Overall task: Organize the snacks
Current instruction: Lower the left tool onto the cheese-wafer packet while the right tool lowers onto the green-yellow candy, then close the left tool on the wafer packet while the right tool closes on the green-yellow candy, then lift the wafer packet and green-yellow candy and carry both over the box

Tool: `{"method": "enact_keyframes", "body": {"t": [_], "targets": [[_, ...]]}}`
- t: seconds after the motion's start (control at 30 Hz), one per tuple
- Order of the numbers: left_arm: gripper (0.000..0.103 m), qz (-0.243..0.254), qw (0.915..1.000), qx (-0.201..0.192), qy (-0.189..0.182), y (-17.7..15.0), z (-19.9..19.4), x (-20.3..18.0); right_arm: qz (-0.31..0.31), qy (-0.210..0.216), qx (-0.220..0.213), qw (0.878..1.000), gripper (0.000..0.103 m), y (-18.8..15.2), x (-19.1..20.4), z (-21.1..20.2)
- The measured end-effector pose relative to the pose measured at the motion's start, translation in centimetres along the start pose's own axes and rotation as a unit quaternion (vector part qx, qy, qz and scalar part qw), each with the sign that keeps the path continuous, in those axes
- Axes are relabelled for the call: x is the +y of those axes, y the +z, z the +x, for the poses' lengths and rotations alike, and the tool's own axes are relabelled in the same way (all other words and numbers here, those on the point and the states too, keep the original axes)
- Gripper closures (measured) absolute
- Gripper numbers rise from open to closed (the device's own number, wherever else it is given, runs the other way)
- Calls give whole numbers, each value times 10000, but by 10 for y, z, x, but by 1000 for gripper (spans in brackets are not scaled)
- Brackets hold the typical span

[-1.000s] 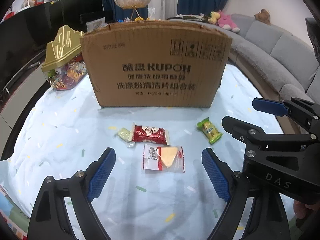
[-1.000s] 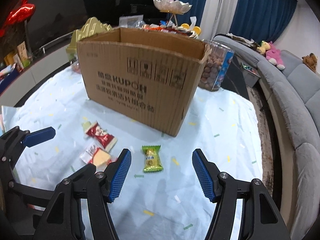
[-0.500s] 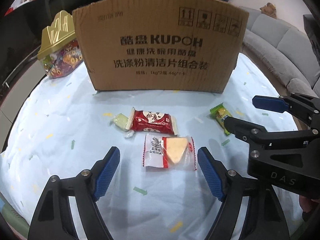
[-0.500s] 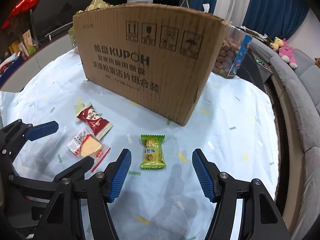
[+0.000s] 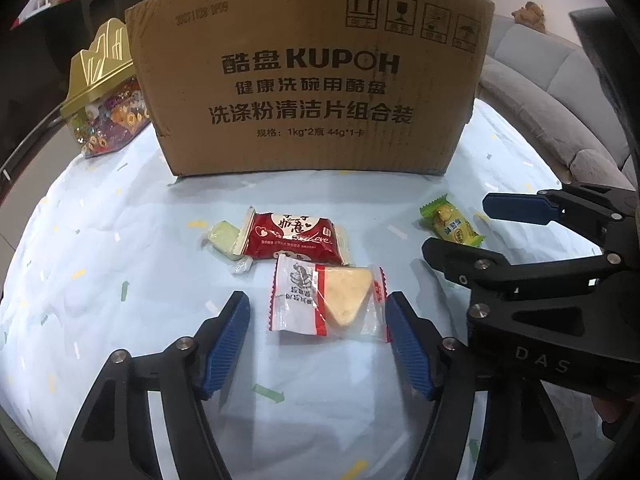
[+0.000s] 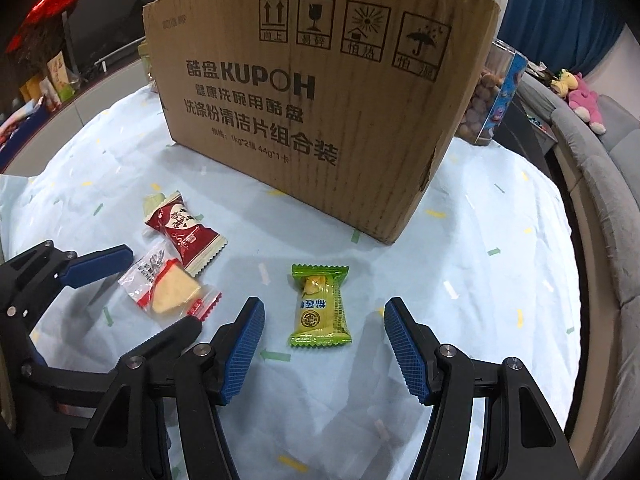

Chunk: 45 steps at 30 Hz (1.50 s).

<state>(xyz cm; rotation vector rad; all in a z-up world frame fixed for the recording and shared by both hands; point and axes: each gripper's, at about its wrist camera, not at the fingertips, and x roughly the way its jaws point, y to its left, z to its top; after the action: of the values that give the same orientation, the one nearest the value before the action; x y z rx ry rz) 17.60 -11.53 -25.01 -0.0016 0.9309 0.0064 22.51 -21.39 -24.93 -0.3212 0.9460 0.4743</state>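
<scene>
Blue ribbed pads line both black hand-held grippers. The left hand-held gripper (image 5: pixel 318 334) stands partly open, its jaws just narrowed, straddling a clear-and-red wrapper holding a pale triangular snack (image 5: pixel 329 301); the right pad sits at the wrapper's crimped edge, the left pad clear of it, no squeeze visible. The right hand-held gripper (image 6: pixel 324 346) is open at middling width around a glossy green-yellow candy packet (image 6: pixel 320 306) with zigzag ends, pads apart from it on both sides. All lie flat on the table (image 5: pixel 100 240), covered in crinkled light-blue cloth with small confetti marks. Just behind the triangle snack: a dark red foil packet (image 5: pixel 296 237), and touching its left end a small pale green wrapped sweet (image 5: pixel 223 236). Farther back stands a corrugated cardboard box (image 5: pixel 308 80) printed KUPOH, with a gold-lidded clear candy jar (image 5: pixel 106 112) to its left.
</scene>
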Motion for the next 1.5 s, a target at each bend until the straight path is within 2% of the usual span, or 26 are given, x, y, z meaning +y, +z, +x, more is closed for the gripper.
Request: {"method": "enact_keyframes", "body": {"t": [0.17, 0.3, 0.37, 0.4, 0.47, 0.5, 1.07, 1.5], "targets": [[51, 65, 9999, -28, -146, 0, -3, -4, 87, 113, 1, 9999, 44, -1, -2, 3], [60, 83, 9996, -31, -268, -1, -4, -5, 190, 233, 15, 9995, 60, -2, -1, 6], [71, 113, 9994, -36, -332, -1, -5, -6, 205, 284, 3, 9994, 68, -1, 2, 5], [72, 106, 9993, -27, -355, -2, -5, -6, 189, 288, -6, 9994, 73, -1, 3, 5], [73, 104, 9992, -22, -377, -2, -5, -5, 205, 283, -13, 9994, 73, -1, 5, 5], [73, 95, 9992, -20, -389, -2, -6, -5, 215, 282, -18, 9994, 79, -2, 5, 4], [77, 186, 9989, -94, -426, -2, -16, -1, 357, 176, -170, 9991, 82, -3, 5, -14], [77, 249, 9986, -286, -360, 7, -39, 5, 518, 31, -351, 9980, 82, 1, 8, -41]]}}
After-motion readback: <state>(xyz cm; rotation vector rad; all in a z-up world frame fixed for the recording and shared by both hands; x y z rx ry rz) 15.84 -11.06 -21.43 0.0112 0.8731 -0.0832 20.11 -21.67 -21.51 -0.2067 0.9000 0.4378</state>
